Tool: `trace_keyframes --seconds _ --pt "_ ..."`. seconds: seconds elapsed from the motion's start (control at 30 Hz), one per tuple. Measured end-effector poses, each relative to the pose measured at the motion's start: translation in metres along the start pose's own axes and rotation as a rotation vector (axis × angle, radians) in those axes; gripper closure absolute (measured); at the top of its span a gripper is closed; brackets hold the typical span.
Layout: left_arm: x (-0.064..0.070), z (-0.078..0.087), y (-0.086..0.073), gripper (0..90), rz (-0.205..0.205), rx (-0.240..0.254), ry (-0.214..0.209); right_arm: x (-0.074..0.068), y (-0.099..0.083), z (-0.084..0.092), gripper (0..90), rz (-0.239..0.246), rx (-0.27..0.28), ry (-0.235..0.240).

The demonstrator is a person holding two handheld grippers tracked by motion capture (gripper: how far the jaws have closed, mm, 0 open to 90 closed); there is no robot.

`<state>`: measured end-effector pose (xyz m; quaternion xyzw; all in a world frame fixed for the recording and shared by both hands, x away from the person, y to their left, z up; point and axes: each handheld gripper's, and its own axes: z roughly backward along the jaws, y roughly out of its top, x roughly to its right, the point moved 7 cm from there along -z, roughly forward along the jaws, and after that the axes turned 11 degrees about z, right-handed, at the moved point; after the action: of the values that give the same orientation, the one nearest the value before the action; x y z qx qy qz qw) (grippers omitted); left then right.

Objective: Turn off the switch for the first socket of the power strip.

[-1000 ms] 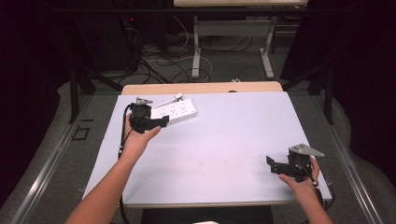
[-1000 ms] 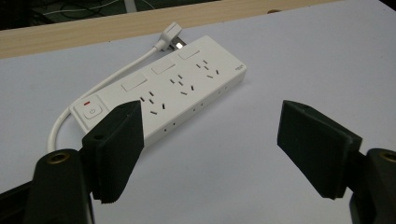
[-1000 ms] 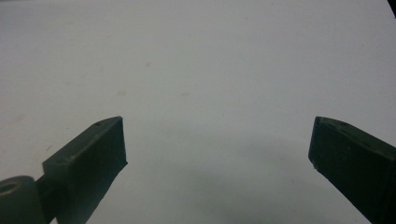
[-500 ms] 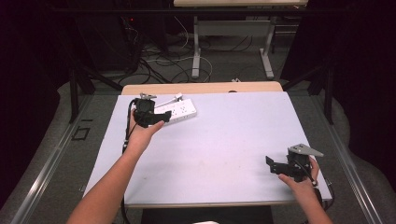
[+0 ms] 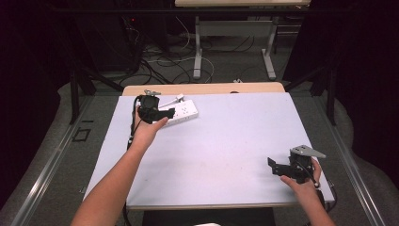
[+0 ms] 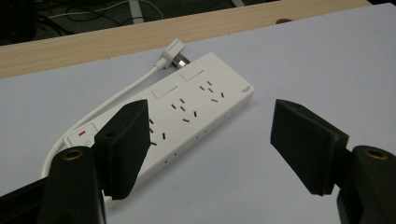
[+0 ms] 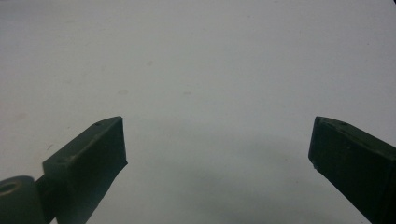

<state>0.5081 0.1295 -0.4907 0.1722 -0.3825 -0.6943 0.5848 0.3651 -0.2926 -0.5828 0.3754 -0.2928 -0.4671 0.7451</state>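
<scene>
A white power strip lies at the far left of the white table, its cord and plug curled beside it. My left gripper hovers just at the strip's near end, open. In the left gripper view the strip lies ahead between the wide-apart jaws, its red switch near the left jaw. My right gripper rests low at the table's near right, open, with bare table between its jaws.
A wooden strip edges the table's far side. Beyond it stand a desk's legs and loose cables on the floor. Metal rails run along both sides of the table.
My left gripper has moved a little farther from me and to the right, closer to the power strip's end. The right gripper has stayed in place.
</scene>
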Motion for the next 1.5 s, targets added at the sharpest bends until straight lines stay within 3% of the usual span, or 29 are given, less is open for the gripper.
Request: trace_keyframes --seconds 0.47,0.6,0.93,1.2,1.5 --pt "0.002 -0.011 0.018 30.4 0.001 0.006 0.021 0.000 0.000 -0.001 3.4 0.000 0.002 -0.009" --pt "0.003 -0.013 0.022 32.3 -0.008 -0.012 0.027 0.000 0.000 -0.001 3.3 0.000 0.001 -0.009" --pt "0.004 -0.016 0.034 34.9 -0.009 0.007 0.024 0.001 -0.001 -0.001 3.5 0.009 -0.001 -0.008" --pt "-0.008 -0.020 0.044 35.8 0.010 0.034 0.048 0.000 -0.001 -0.001 3.5 0.015 -0.002 -0.005" --pt "-0.025 -0.025 0.050 38.0 0.053 0.024 0.073 0.000 -0.001 -0.002 3.5 0.010 0.001 -0.014"
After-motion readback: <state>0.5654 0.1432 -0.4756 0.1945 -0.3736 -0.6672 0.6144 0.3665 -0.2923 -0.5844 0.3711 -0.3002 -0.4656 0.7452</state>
